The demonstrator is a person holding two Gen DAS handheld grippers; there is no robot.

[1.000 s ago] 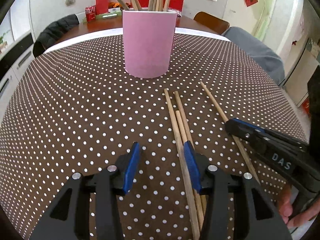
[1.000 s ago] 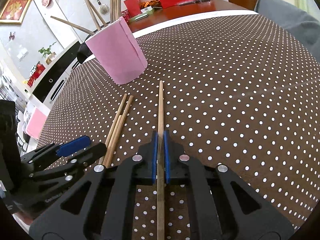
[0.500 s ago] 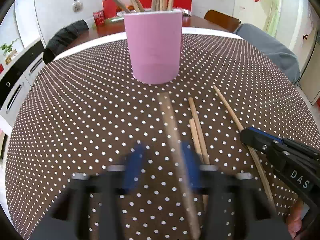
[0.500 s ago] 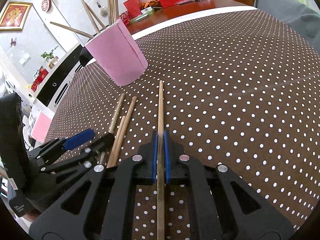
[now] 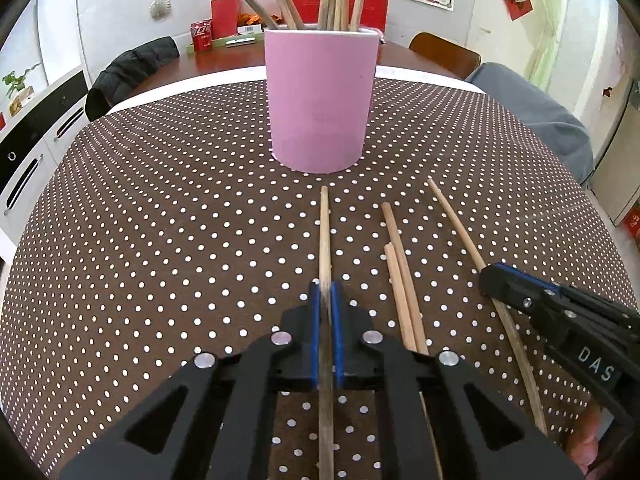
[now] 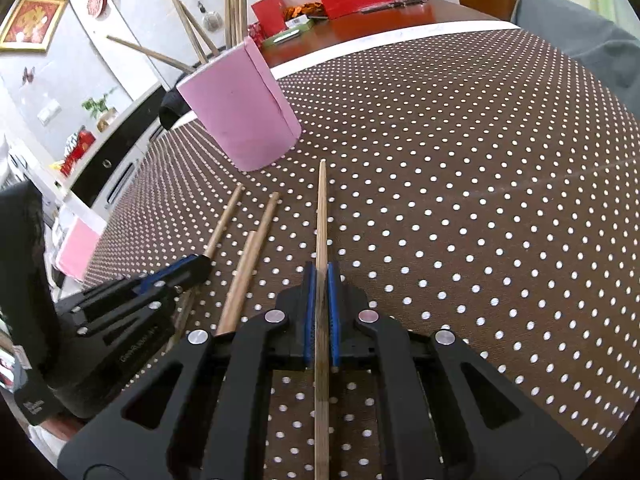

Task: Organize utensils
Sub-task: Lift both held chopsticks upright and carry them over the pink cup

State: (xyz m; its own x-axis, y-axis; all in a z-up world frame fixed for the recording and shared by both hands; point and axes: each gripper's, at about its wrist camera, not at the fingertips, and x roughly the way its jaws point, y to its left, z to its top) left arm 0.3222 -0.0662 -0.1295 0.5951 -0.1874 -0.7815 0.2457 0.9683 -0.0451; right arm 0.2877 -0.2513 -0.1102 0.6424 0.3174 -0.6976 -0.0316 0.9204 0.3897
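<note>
Left gripper [image 5: 325,300]: fingers closed on one chopstick [image 5: 324,236], tip pointing at the pink cup [image 5: 320,100], stopping just short of it. Right gripper [image 6: 320,280]: fingers clamped on another chopstick [image 6: 321,216], aimed past the cup's right side. Two loose chopsticks [image 5: 402,280] lie side by side on the polka-dot tabletop [image 5: 160,220], between the two held ones. Cup stands upright on the tabletop with several chopsticks already in it, leaning outward. Cannot tell if the held sticks touch the cloth.
</note>
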